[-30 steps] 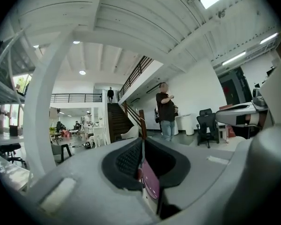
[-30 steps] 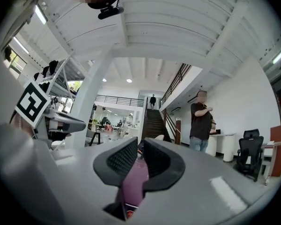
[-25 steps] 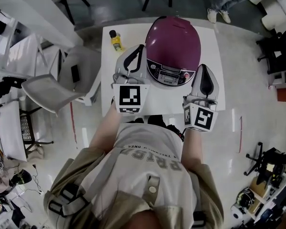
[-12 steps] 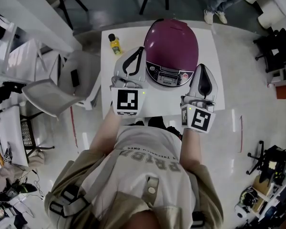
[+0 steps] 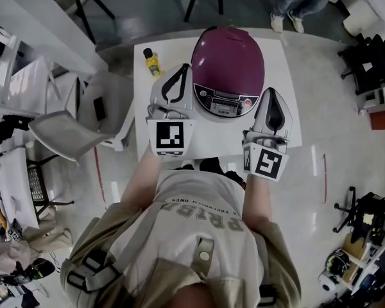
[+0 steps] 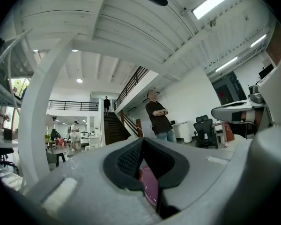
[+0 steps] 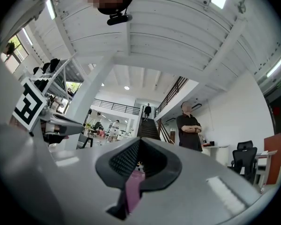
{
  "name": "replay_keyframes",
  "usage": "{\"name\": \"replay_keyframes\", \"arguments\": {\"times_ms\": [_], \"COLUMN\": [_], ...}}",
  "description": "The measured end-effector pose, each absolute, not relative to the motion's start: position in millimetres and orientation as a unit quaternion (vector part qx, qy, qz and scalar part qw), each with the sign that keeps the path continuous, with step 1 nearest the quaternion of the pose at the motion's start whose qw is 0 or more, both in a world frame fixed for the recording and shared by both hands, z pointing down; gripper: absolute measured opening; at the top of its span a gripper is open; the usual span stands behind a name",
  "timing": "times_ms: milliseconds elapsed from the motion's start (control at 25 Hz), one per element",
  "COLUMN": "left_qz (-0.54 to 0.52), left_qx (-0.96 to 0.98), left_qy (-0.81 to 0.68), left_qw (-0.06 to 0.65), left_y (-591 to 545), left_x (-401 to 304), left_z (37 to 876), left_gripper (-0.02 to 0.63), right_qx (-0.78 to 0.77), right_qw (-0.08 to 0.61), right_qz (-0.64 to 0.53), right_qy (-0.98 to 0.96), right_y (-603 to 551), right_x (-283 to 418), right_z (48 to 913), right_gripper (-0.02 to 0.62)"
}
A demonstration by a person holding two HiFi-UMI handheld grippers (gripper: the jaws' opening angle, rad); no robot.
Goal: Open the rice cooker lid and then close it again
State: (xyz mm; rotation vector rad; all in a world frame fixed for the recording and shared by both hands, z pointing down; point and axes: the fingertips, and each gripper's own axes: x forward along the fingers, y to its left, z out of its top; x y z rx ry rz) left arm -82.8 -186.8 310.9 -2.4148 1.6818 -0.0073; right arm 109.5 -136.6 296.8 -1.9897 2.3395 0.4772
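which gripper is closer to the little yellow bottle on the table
Left. The left gripper sits beside the yellow bottle, between it and the rice cooker. The right gripper is on the cooker's other side, well away from the bottle.

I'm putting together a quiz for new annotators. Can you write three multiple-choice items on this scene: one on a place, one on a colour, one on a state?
1. Where does the small yellow bottle stand?
A. On the table, left of the rice cooker in the head view
B. On top of the cooker
C. On the floor

2. What colour is the cooker's lid?
A. White
B. Purple
C. Green

3. How is the lid?
A. Raised wide open
B. Closed down on the cooker
C. Taken off and lying on the table

Answers:
1 A: the bottle stands near the table's far left corner.
2 B: the domed top is purple.
3 B: the lid sits flush on the body, with no gap showing.
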Motion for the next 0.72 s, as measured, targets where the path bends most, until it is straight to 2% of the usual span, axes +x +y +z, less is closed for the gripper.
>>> {"name": "replay_keyframes", "arguments": {"times_ms": [720], "left_qz": [-0.007], "left_qx": [-0.817], "left_qy": [0.566], "left_qw": [0.109], "left_y": [-182.9], "left_x": [-82.0], "left_z": [308.4], "left_gripper": [0.009], "right_qx": [-0.641], "right_qw": [0.014], "right_qz": [0.16], "right_qy": [0.75], "right_y": [-133.2], "right_x": [109.8], "right_z": [293.8], "right_gripper": [-0.002]}}
